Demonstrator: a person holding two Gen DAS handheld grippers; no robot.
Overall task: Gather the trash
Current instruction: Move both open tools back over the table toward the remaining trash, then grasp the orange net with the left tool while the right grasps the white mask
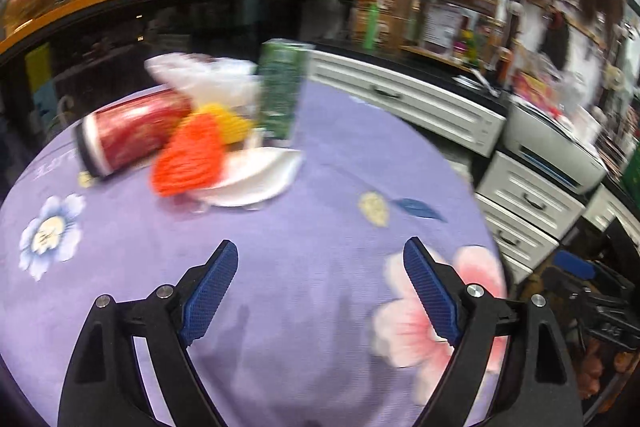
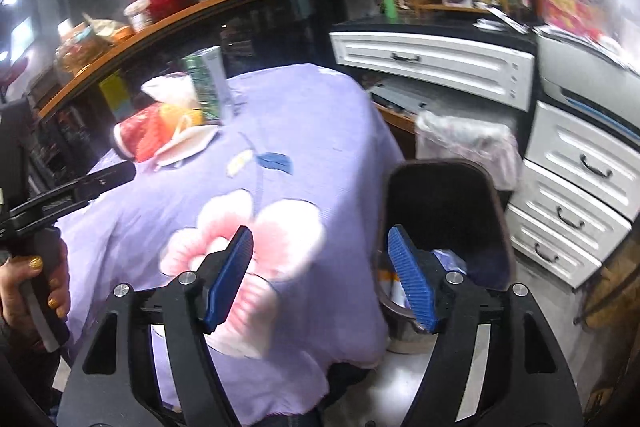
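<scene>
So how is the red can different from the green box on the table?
The red can lies on its side; the green box stands upright. The can is round with a white band near its dark end; the box is tall with flat sides. The can lies left of the orange net, the box right of it. Both sit on the purple flowered tablecloth.

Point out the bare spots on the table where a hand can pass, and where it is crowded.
Bare cloth runs from the left gripper up to the white plate, and right of it past the green carton to the table edge. The far left is crowded: red can, orange net, white bag.
</scene>
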